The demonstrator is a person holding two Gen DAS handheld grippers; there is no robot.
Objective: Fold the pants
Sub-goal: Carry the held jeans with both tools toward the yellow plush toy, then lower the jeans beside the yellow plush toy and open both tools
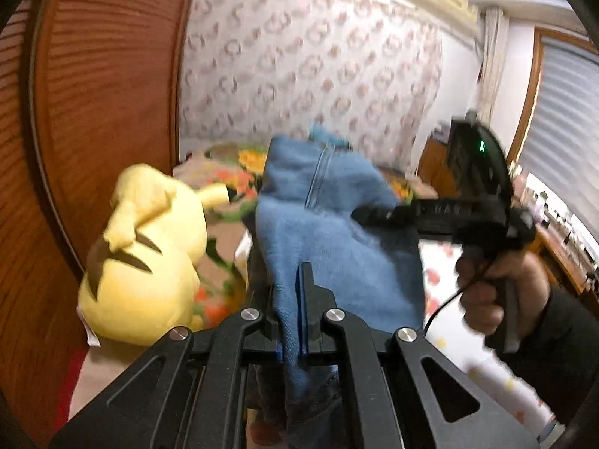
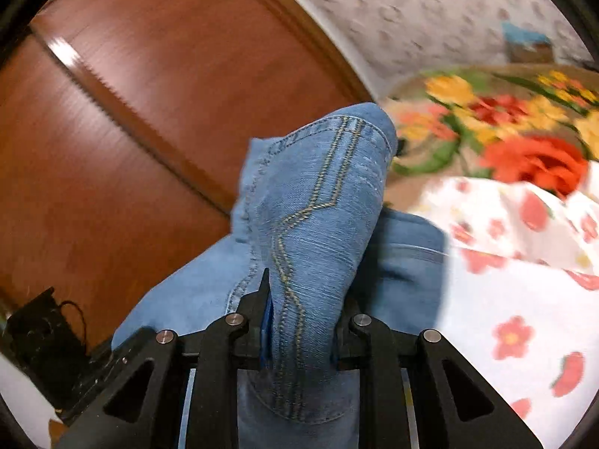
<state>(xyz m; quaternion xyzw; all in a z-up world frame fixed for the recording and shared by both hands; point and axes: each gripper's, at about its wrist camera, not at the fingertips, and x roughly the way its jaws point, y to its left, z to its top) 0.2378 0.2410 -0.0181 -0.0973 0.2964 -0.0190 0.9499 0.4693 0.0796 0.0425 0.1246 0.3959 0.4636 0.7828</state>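
The blue denim pants point(image 1: 329, 220) hang lifted above the bed, held by both grippers. My left gripper point(image 1: 290, 299) is shut on a fold of the denim at the bottom centre of the left wrist view. The right gripper point(image 1: 378, 215) reaches in from the right there, its tips pressed into the cloth, a hand on its handle. In the right wrist view my right gripper point(image 2: 303, 310) is shut on the jeans point(image 2: 322, 202) along a yellow-stitched pocket seam; the cloth bulges up between the fingers.
A yellow plush toy point(image 1: 146, 258) sits at the left by a wooden louvred door point(image 1: 101, 86). The bed has a white flowered sheet point(image 2: 498, 299) and a bright floral blanket point(image 2: 505, 127). Patterned wallpaper point(image 1: 310, 60) is behind, a window with blinds point(image 1: 561, 119) at right.
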